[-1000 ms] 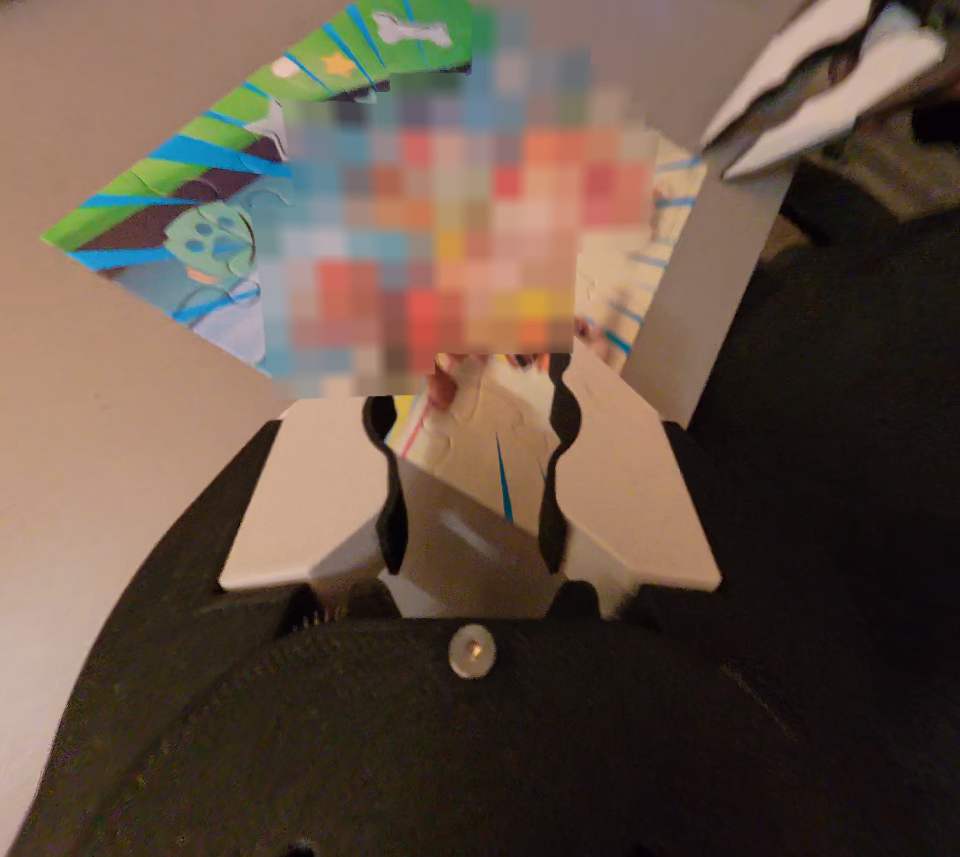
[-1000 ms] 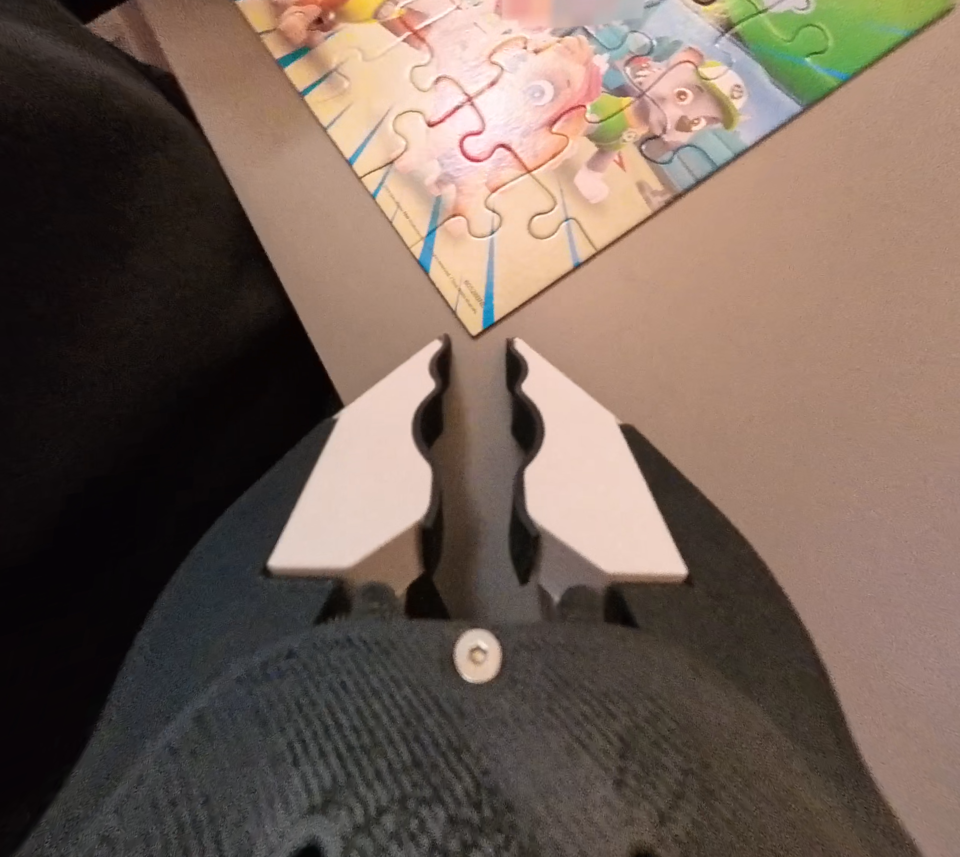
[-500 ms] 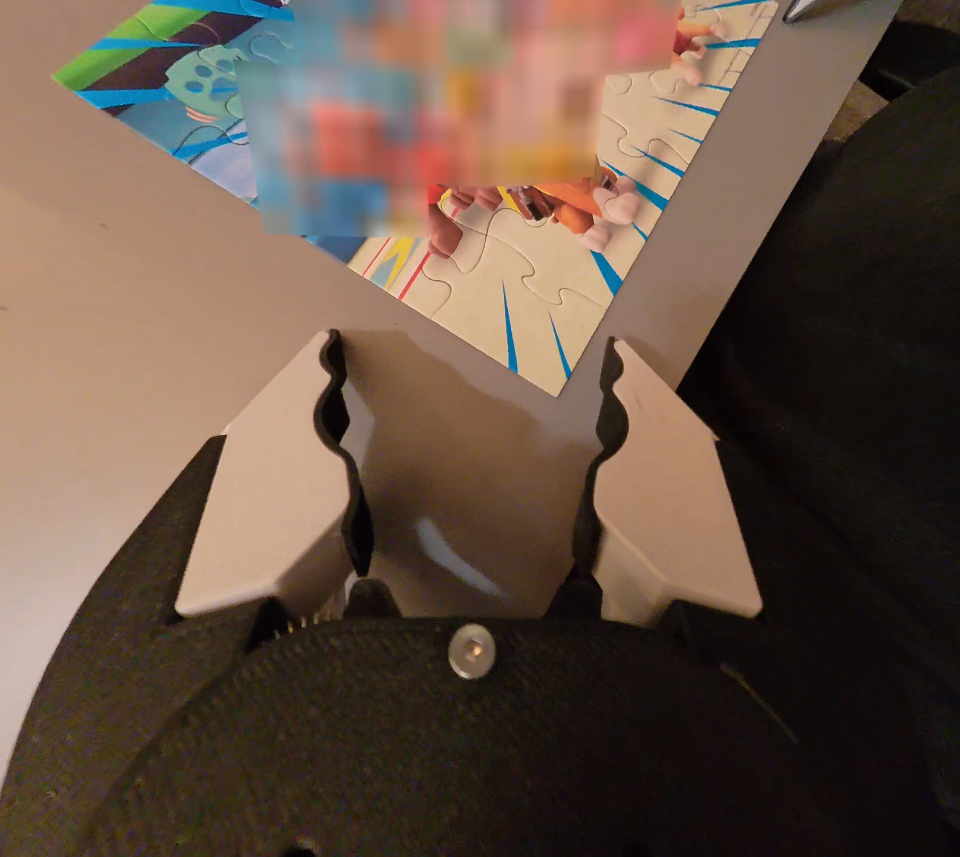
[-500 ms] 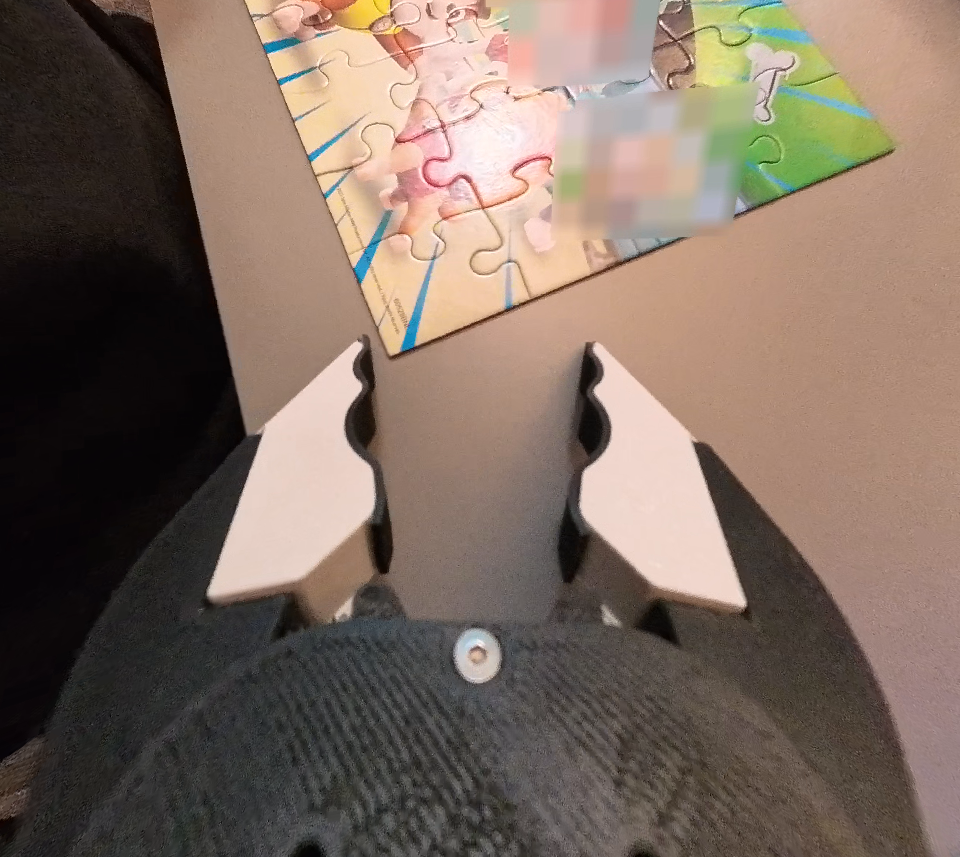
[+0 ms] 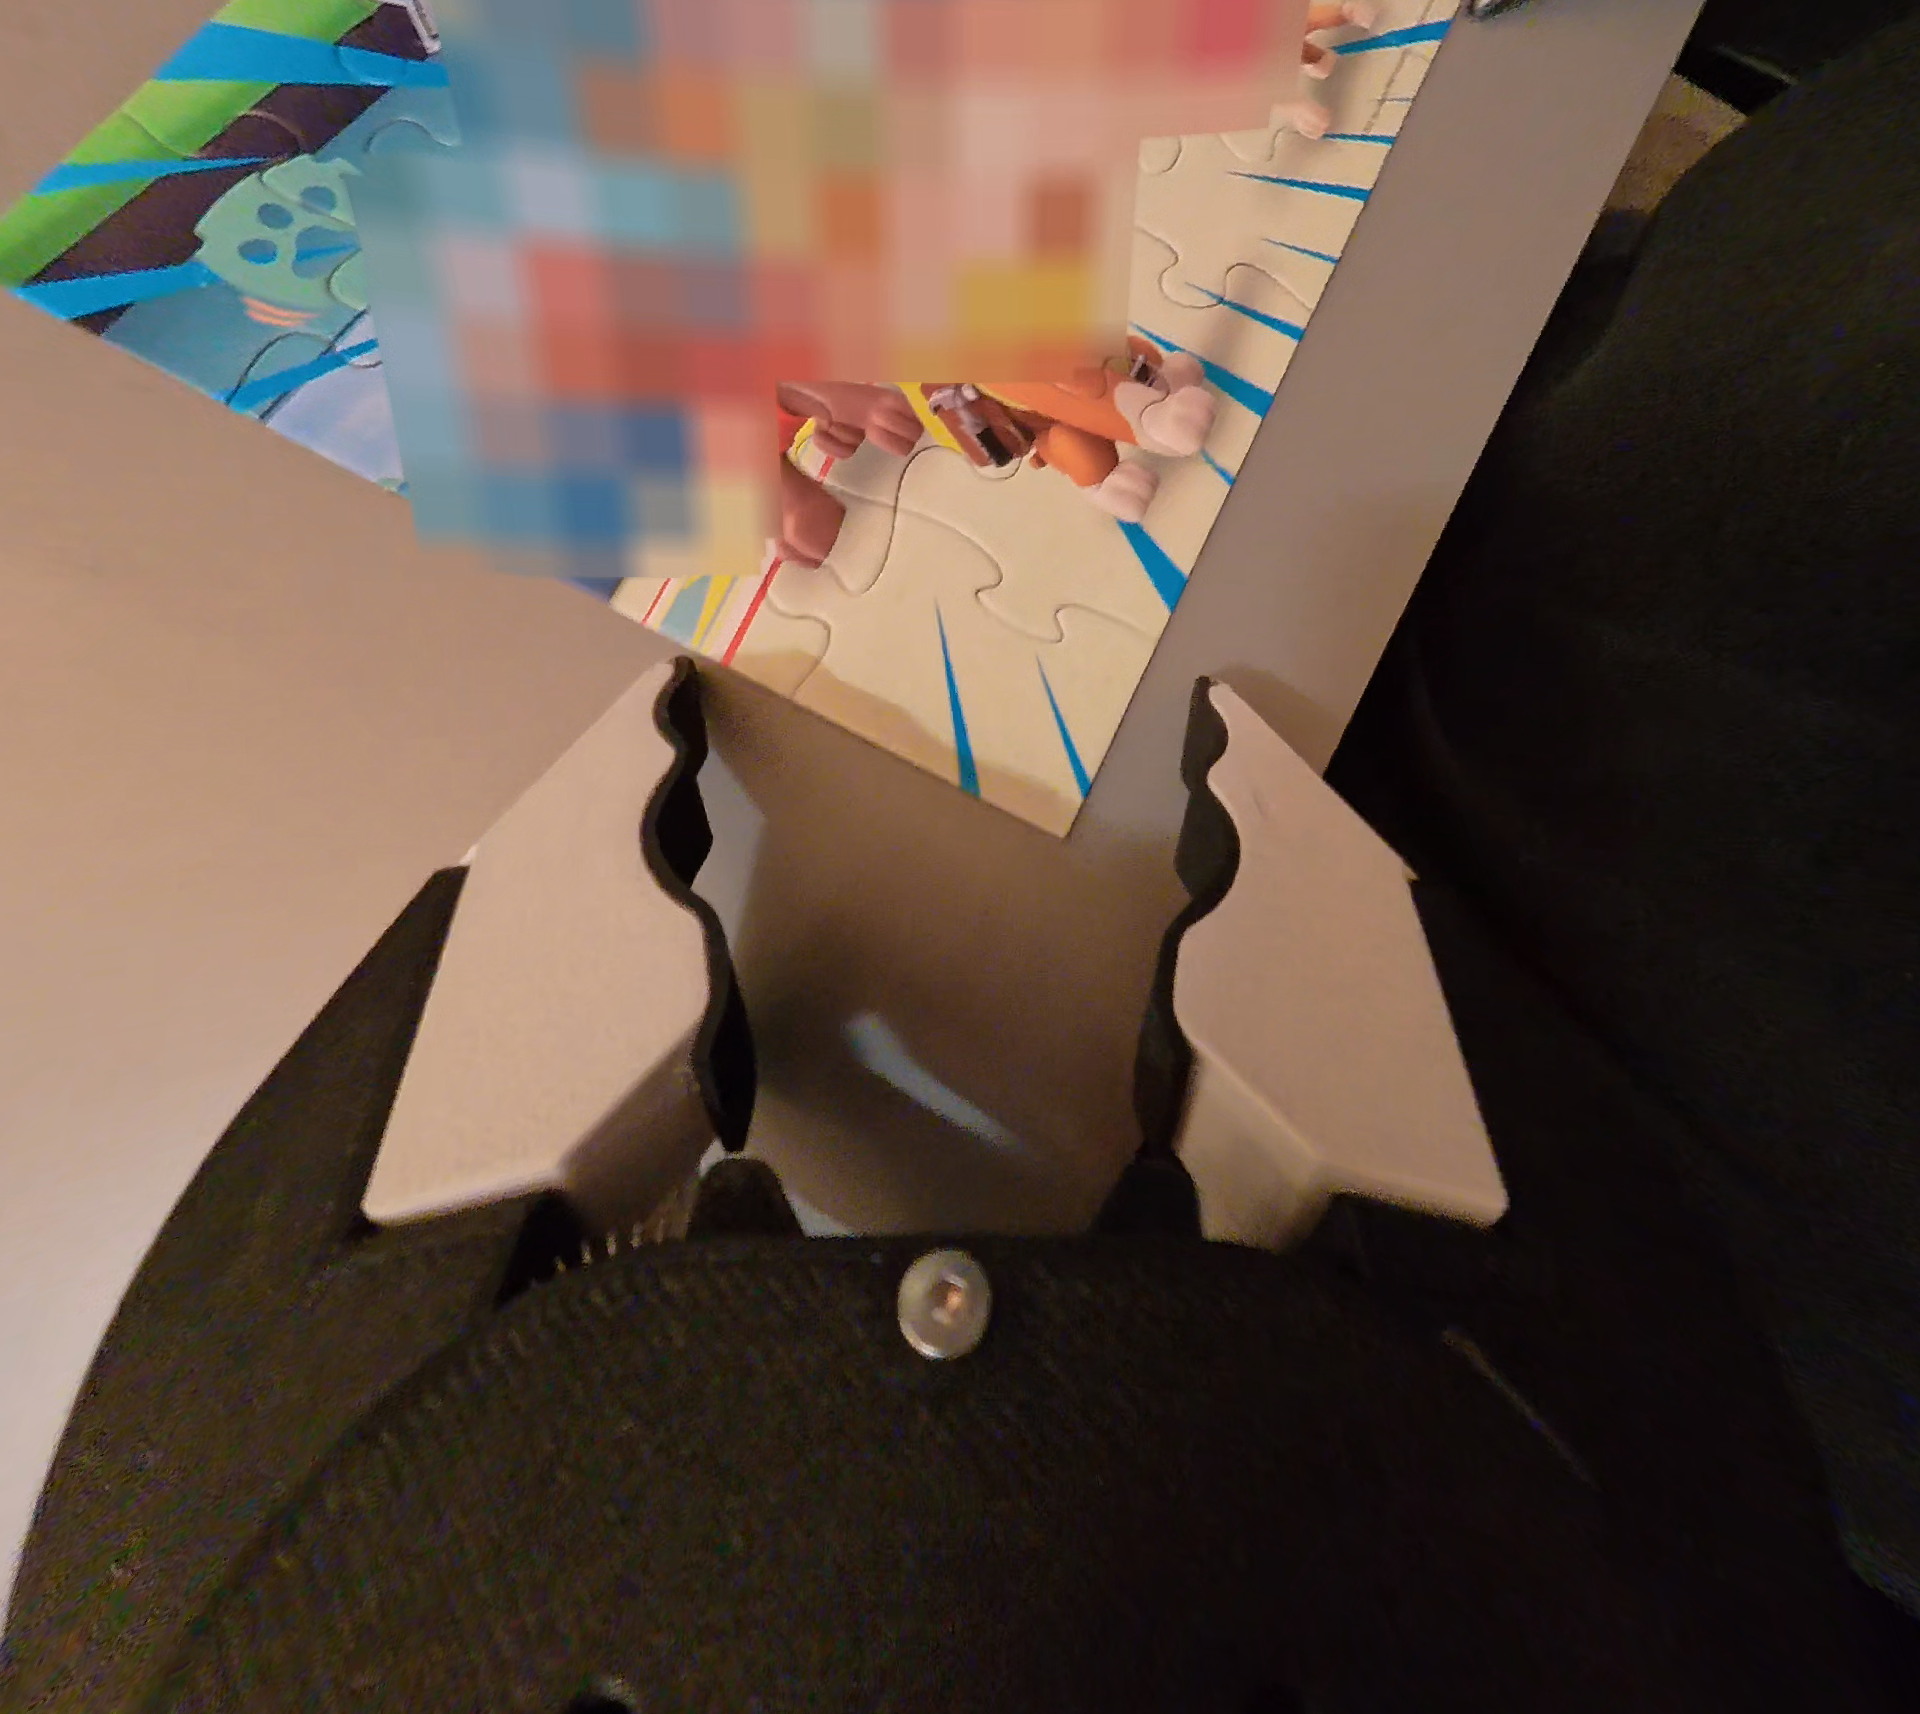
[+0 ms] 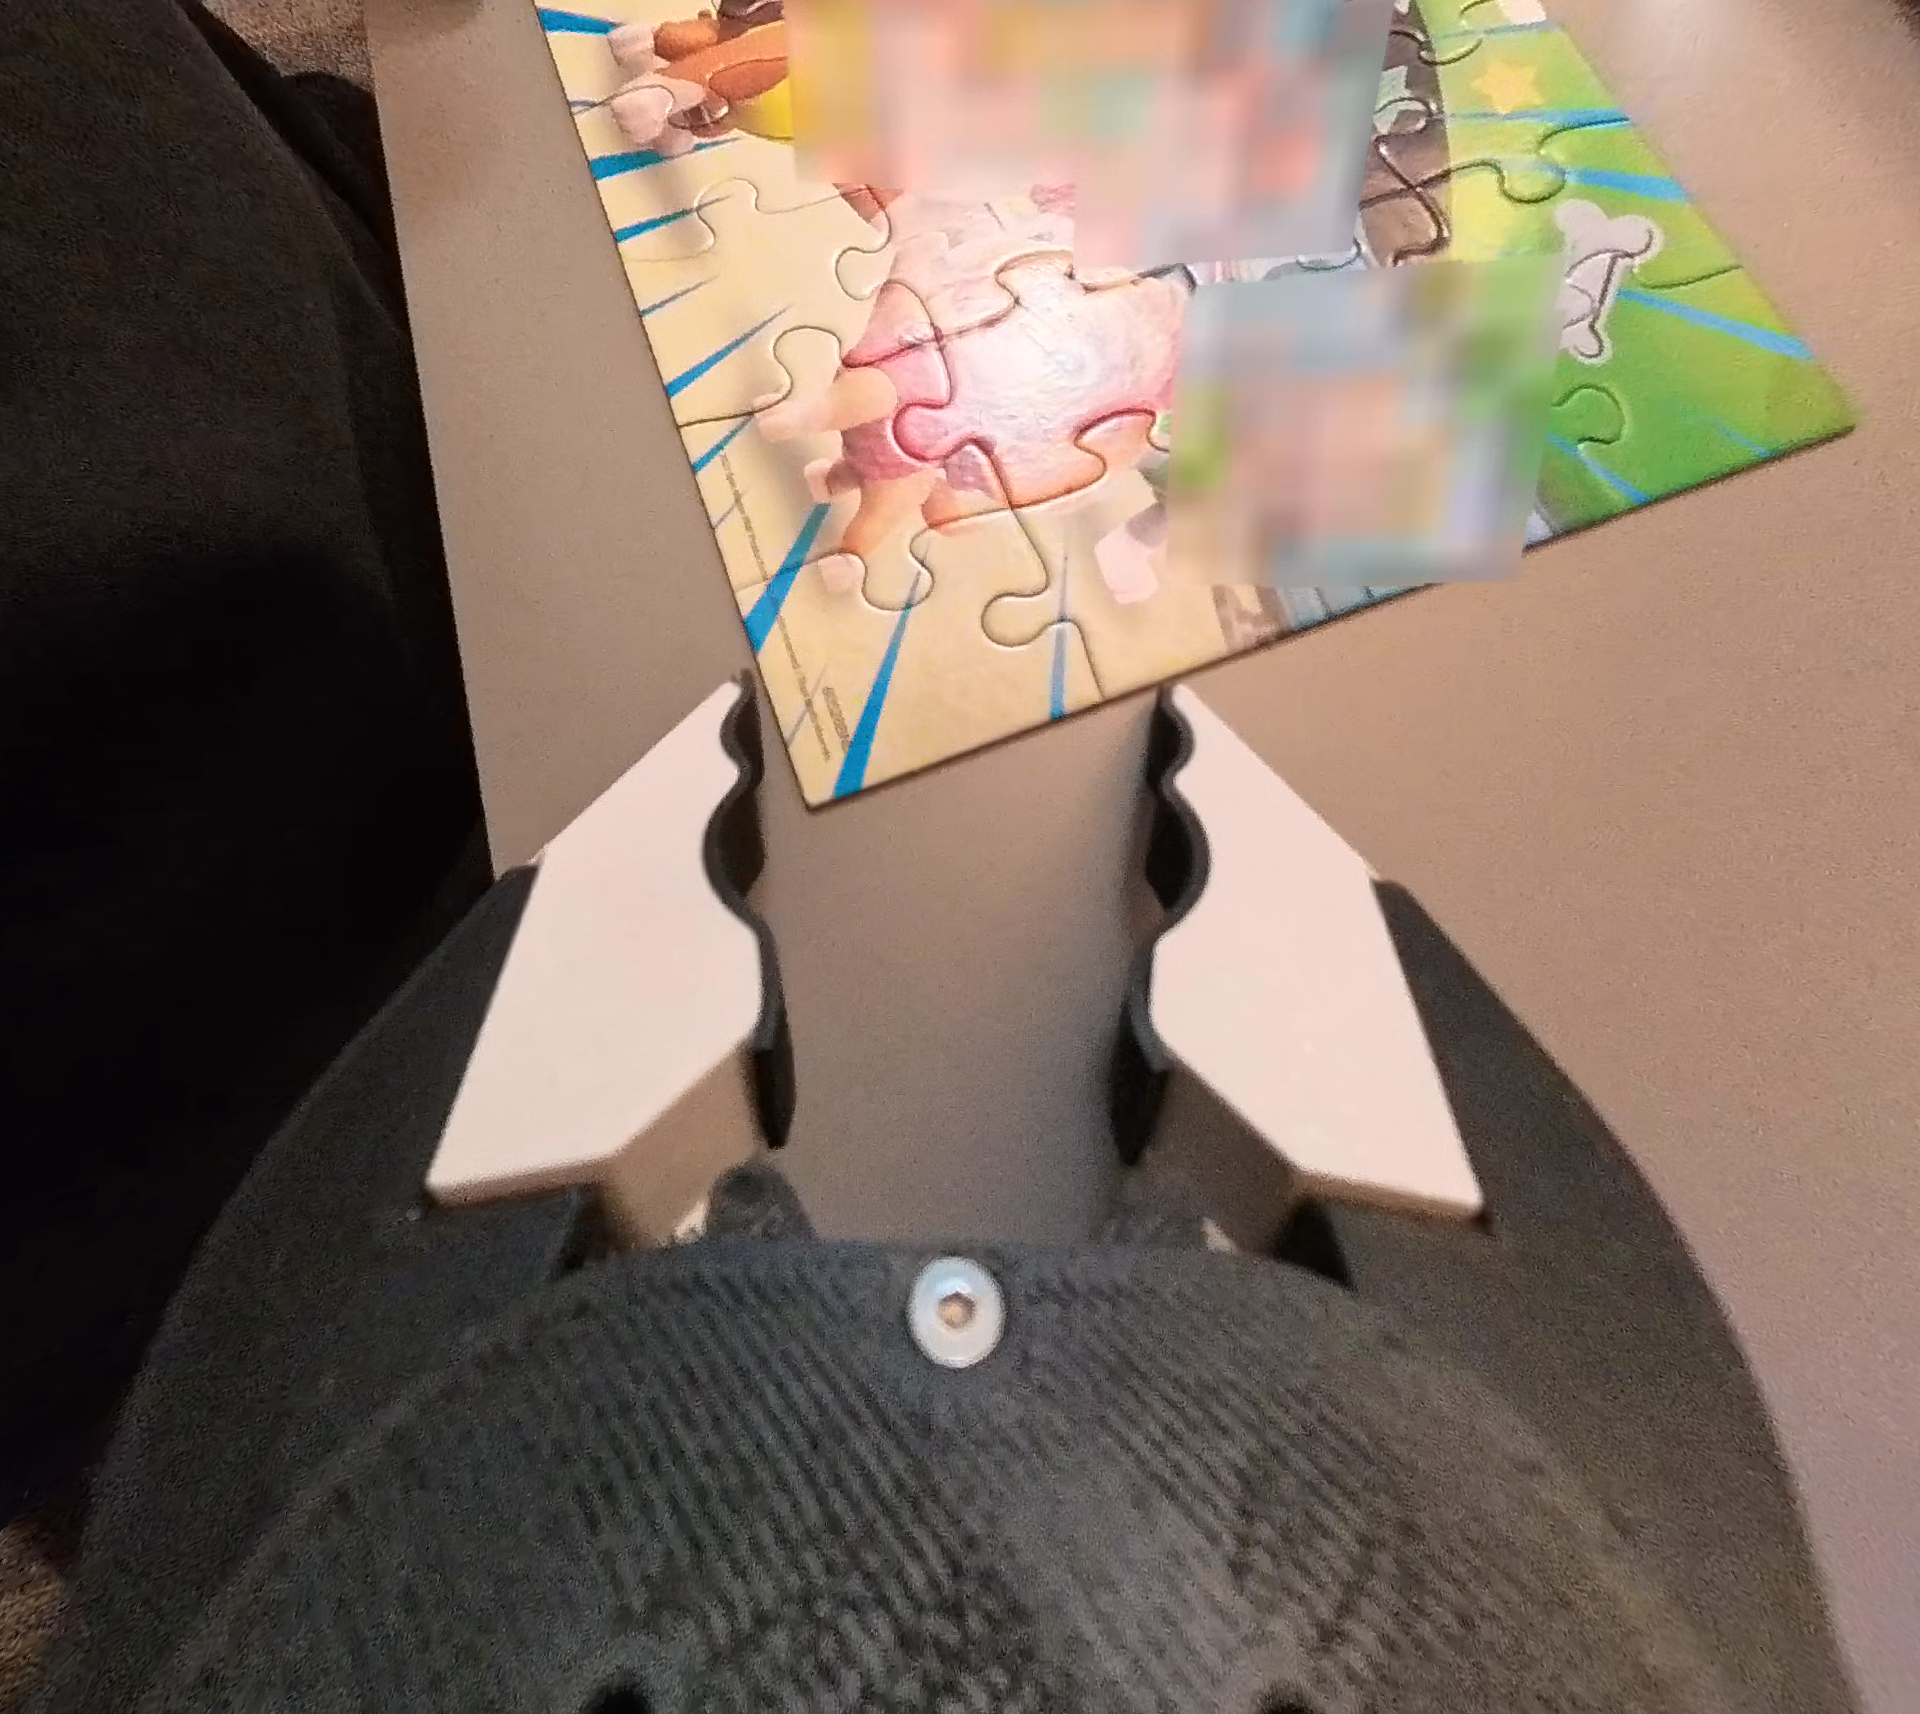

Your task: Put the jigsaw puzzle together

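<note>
- The left gripper [image 5: 940,698] is standing with its jaws wide apart, low in the middle of the left wrist view, and nothing is being held between its fingers.
- One corner of the jigsaw puzzle [image 5: 997,625] is lying just in front of these fingertips, between them in the frame, but the pads are not pressing on it.
- The puzzle is lying flat on the grey table [image 5: 229,729] and is filling the upper half of this view (a large part of its picture is covered by a mosaic patch).
- A white finger of the other gripper is showing at the upper right corner of the left wrist view, near the table edge.
- The right gripper [image 6: 951,708] is also standing open, a little less wide, low in the middle of the right wrist view, and it is grasping nothing.
- Another corner of the puzzle [image 6: 935,646] is reaching into the gap between its fingertips; I cannot tell if the pads are touching the edge.
- The table [image 6: 1558,937] is running under both fingers, and a dark cloth [image 6: 187,417] is filling the left side of this frame.
</note>
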`<state>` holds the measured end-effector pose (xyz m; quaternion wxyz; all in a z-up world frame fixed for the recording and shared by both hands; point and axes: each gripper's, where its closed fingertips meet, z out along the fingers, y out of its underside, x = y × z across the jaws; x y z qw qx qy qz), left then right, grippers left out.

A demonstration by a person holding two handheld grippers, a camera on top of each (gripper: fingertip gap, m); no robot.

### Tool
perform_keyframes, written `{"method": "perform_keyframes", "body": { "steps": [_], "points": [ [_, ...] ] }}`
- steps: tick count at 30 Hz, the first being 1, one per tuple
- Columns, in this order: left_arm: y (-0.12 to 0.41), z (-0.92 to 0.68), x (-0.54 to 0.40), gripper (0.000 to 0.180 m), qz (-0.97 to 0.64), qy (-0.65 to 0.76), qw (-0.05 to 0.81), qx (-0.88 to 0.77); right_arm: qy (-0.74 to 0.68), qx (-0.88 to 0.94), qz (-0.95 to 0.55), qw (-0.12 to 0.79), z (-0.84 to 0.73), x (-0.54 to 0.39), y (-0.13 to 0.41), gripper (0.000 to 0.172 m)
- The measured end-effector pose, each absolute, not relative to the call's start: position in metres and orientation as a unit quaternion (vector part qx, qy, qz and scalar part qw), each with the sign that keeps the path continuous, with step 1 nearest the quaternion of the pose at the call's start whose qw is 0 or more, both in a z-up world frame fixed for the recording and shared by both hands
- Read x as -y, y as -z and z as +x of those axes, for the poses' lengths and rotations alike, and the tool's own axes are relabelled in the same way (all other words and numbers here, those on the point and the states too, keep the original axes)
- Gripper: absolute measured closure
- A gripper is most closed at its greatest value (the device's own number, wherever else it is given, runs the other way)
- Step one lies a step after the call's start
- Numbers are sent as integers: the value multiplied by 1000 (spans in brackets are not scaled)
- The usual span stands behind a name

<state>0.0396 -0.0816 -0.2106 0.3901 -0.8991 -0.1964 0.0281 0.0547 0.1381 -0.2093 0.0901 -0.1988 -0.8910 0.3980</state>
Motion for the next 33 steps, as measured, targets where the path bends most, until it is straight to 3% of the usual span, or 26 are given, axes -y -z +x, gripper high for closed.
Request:
{"method": "perform_keyframes", "body": {
  "steps": [8, 33],
  "points": [
    [213, 31, 79, 99, -905, -51, 377, 188, -396, 887, -216, 99, 54, -134, 209, 100],
    [210, 5, 76, 98, -891, -39, 390, 231, -394, 884, -228, 104, 39, -132, 209, 102]
  ]
}}
